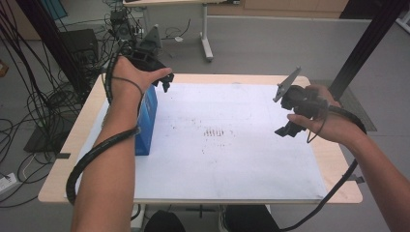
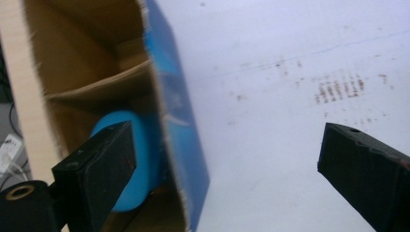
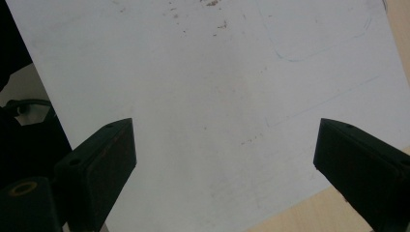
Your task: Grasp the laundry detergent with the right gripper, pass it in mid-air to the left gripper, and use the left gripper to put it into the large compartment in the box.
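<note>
Up at the far left of the bench (image 1: pixel 338 159), the left hand-held gripper (image 1: pixel 162 79) hangs over the top of a blue box (image 1: pixel 147 121) that stands on the white sheet (image 1: pixel 232 145) covering most of the benchtop. Its jaws are spread wide apart and hold nothing. From the left gripper view, the left hand-held gripper (image 2: pixel 227 164) looks down into the open box (image 2: pixel 176 106): the inside is plain brown cardboard with a flap or divider across it, and a rounded blue object (image 2: pixel 145 154) sits at the bottom, partly behind one jaw. That jaw is over the box opening; the other is over the white sheet (image 2: pixel 290 58) outside the box wall. Whether either jaw touches the box, I cannot tell.

Over at the right side, the right hand-held gripper (image 1: pixel 287 128) is held above the sheet, well apart from the box, pointing inward. Its own view shows the right hand-held gripper (image 3: pixel 225 164) with jaws wide apart and empty, above the stained white sheet (image 3: pixel 217 96), with the bench's wooden edge (image 3: pixel 300 217) at the lower corner.
</note>
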`<state>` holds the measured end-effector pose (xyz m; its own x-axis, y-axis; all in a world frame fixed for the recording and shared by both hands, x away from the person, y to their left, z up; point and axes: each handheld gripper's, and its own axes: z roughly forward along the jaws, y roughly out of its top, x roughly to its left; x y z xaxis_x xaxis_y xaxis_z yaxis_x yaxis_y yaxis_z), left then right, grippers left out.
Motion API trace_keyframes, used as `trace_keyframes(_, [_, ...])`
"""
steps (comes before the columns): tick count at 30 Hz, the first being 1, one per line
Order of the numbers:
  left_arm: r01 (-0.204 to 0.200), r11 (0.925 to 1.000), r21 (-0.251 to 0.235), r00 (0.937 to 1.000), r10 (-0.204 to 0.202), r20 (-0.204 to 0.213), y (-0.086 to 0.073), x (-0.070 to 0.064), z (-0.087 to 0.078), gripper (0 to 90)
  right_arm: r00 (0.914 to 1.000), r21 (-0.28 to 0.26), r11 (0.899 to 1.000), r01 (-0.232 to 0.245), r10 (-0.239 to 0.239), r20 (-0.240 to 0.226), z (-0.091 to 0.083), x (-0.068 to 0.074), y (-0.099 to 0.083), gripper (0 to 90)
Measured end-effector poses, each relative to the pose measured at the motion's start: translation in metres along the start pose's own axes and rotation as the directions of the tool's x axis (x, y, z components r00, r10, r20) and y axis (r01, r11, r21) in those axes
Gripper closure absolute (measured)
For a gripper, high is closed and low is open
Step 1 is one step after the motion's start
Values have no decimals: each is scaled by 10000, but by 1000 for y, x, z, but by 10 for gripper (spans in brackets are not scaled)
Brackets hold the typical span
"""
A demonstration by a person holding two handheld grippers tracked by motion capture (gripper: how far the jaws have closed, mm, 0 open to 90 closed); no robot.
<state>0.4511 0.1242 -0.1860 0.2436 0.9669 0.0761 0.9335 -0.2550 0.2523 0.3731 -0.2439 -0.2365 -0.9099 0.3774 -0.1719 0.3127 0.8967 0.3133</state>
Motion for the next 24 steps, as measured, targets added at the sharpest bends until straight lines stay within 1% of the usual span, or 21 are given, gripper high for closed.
trace_keyframes(2, [-254,9997,44,9996,253,83,5,-12,6,50,10000,-17,10000,16,-16,-35,1,-1,0,80])
trace_keyframes(3, [-271,9996,55,9996,271,123,6,-13,7,41,10000,-4,10000,18,-18,-63,2,-1,-1,80])
trace_keyframes(5, [-496,9987,106,9986,494,212,10,-21,12,38,9999,-49,10000,-2,1,-110,3,-2,-2,80])
trace_keyframes(8, [-634,9979,136,9976,630,285,16,-30,17,32,9999,-74,10000,-31,30,-148,3,-3,-4,80])
trace_keyframes(10, [-692,9975,130,9973,688,272,19,-34,19,28,9999,-30,10000,-35,35,-151,4,-6,-5,80])
trace_keyframes(12, [-750,9971,134,9965,744,384,22,-37,21,23,9999,25,10000,-47,47,-155,5,-7,-5,80])
trace_keyframes(15, [-804,9967,78,9963,801,306,27,-44,23,10,9999,34,10000,-12,13,-162,6,-8,-4,80])
trace_keyframes(18, [-941,9955,74,9949,937,381,32,-50,25,3,9998,34,10000,27,-26,-212,8,-8,-2,80])
trace_keyframes(24, [-1139,9934,99,9930,1135,331,38,-56,28,3,9995,60,9999,96,-94,-309,12,-8,-2,80])
